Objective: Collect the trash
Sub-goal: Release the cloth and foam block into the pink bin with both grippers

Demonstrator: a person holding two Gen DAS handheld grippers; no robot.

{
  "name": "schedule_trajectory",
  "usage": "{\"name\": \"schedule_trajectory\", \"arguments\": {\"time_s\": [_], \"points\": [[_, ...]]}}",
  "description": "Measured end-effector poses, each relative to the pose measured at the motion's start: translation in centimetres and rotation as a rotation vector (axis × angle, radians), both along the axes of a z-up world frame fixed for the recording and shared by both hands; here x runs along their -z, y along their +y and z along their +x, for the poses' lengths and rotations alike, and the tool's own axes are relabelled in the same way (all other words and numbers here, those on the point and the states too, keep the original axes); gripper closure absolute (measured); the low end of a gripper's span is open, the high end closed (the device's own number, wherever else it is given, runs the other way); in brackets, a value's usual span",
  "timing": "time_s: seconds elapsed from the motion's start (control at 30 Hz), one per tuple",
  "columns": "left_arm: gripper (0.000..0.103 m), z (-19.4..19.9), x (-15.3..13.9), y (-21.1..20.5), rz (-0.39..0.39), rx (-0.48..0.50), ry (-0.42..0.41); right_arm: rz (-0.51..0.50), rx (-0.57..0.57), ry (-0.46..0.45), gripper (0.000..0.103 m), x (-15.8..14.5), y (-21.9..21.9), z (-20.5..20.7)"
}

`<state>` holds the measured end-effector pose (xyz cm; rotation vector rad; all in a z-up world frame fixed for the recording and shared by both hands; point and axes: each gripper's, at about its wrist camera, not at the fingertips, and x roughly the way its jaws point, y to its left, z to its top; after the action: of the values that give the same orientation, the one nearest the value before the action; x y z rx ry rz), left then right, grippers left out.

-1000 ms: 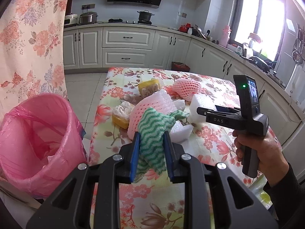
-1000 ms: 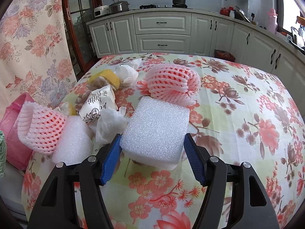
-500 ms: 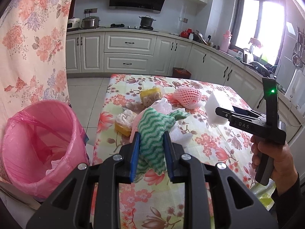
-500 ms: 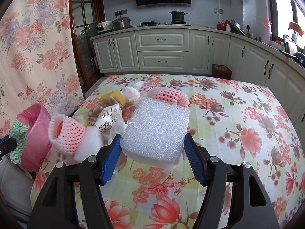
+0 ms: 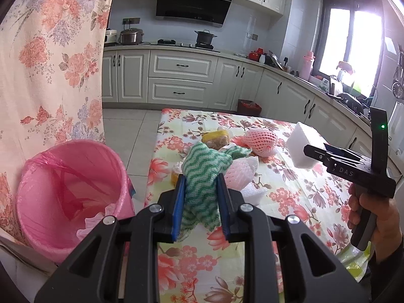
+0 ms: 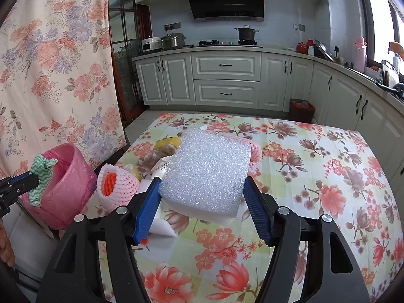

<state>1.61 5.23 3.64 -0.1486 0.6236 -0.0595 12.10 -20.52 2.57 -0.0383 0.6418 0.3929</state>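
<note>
From the left wrist, the left gripper [image 5: 199,199] has its blue pads pinching a green-and-white wavy cloth [image 5: 205,174], which bunches up above the pads and hangs down below them. At nine o'clock of it stands the pink bin [image 5: 70,197] with a pink liner, just beside the floral table [image 5: 285,197]. Past the cloth, at twelve to one o'clock, lie a yellow-wrapped item [image 5: 218,137] and a pink foam net [image 5: 260,141]. At three o'clock a hand [image 5: 376,224] holds the right gripper [image 5: 306,149], raised above the table with a white foam block [image 5: 303,146] at its tip.

From the right wrist, the right gripper [image 6: 202,199] has its jaws spread wide and pressed on either side of the white foam block [image 6: 207,174], held clear of the floral table [image 6: 315,176]. At nine o'clock the left gripper [image 6: 34,180] holds the green cloth [image 6: 41,176] in front of the pink bin's [image 6: 72,184] near rim. Between the bin and the block lies a foam net around something orange [image 6: 115,184].
</note>
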Motion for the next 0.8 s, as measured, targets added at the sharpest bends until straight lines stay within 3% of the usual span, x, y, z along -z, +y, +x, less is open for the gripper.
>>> {"name": "schedule_trajectory", "arguments": {"time_s": [0.47, 0.8], "points": [[0.079, -1.7, -0.7, 4.6, -0.003, -0.093, -0.019, 0.001, -0.075, -0.018, 0.04, -1.6, 3.8, -1.1], [0.079, -2.9, -1.2, 8.4, -0.003, -0.169, -0.032, -0.008, -0.172, -0.034, 0.04, -2.8, 8.9, -2.1]]}}
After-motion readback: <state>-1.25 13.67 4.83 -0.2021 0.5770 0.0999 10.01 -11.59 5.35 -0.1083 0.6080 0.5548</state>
